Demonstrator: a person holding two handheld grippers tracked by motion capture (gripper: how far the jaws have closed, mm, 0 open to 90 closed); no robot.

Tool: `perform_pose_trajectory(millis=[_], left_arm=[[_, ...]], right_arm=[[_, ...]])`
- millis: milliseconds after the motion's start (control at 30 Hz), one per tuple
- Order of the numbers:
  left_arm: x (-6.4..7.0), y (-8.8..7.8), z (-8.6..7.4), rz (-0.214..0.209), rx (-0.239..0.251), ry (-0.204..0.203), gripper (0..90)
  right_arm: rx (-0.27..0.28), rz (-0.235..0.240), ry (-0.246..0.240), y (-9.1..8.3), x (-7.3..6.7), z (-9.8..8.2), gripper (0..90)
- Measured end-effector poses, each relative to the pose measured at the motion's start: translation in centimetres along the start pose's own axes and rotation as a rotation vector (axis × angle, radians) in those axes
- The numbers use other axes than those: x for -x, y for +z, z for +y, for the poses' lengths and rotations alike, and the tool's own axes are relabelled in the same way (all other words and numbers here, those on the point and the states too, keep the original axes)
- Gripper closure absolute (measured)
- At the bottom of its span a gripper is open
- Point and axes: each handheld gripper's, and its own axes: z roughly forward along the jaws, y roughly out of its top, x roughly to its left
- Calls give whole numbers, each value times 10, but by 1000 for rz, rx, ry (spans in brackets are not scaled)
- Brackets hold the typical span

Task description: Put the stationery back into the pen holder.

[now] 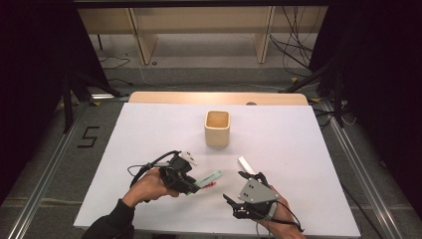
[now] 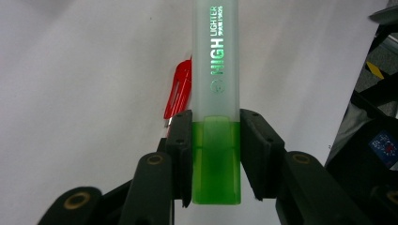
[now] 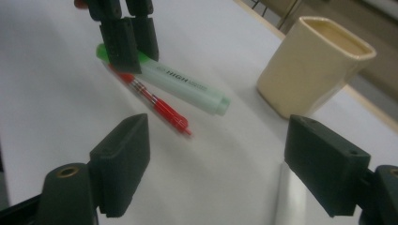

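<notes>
My left gripper (image 1: 191, 185) (image 2: 216, 140) is shut on the green end of a pale green highlighter (image 1: 209, 178) (image 2: 217, 61) (image 3: 183, 84), its pads pressing both sides. The highlighter's capped end points right, low over the white table. A red pen (image 1: 211, 185) (image 2: 178, 91) (image 3: 162, 108) lies on the table just beside and partly under the highlighter. My right gripper (image 1: 235, 186) (image 3: 225, 159) stands open a short way to the right, nothing between its fingers, facing the pen and highlighter. A cream square cup (image 1: 217, 129) (image 3: 309, 65) stands upright farther back.
A small white oblong piece (image 1: 246, 165) (image 3: 287, 197) lies on the table by the right gripper's far jaw. The white table top (image 1: 149, 129) ends in a wooden strip at the back; cables and stand legs lie on the floor around it.
</notes>
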Motion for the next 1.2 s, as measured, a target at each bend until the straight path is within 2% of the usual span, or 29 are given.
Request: perform_pose_trajectory(millis=[67,100,133,200,267,333,400,500,533,600,633,667,733,767,800,833,867,933,1033,1100,1200], left_arm=[[2,2,1,0,-8,3,666],[2,2,1,0,-12,10,666],[3,2,1,-5,-10,11,666],[4,3,2,-10,-11,14,666],[5,3,2,-9,-8,11,666],[6,4,2,-9,-10,18,666],[6,5,3,-14,-15,27,666],[8,6,3,-21,-20,23,666],[8,6,3,-27,-20,18,666],[9,5,4,-30,-20,22,666],[10,5,4,-33,-19,22,666],[10,5,4,-34,-18,24,666],[12,4,5,-37,-21,29,666],[13,4,6,-37,-22,31,666],[15,4,6,-41,-24,35,666],[15,4,6,-41,-24,35,666],[16,4,7,-41,-27,40,666],[18,5,8,-43,-25,38,666],[20,5,9,-47,-34,50,666],[21,6,9,-49,-33,52,666],[23,7,10,-54,-35,50,666]], right_arm=[[-15,-30,-92,4,-7,0,236],[-20,-34,-120,4,-9,0,236],[-20,-34,-120,4,-9,0,236],[-25,-46,-187,6,-15,0,236],[-26,-48,-201,7,-17,0,236],[-40,-63,-257,10,-22,0,238],[-40,-73,-267,11,-23,0,239],[-49,-85,-323,14,-28,-1,242],[-52,-99,-364,15,-32,-1,251],[-55,-124,-412,17,-36,-1,259],[-55,-124,-412,17,-36,-1,259],[-55,-145,-425,19,-39,-1,260],[-60,-151,-501,22,-44,-2,273],[-60,-151,-501,22,-44,-2,273],[-62,-166,-536,24,-48,-2,286],[-62,-166,-536,24,-48,-2,286],[-65,-182,-572,26,-50,-2,296],[-66,-190,-601,27,-53,-3,310],[-70,-198,-619,29,-56,-3,330],[-59,-219,-682,32,-60,-3,369],[-67,-228,-701,35,-63,-4,401]])
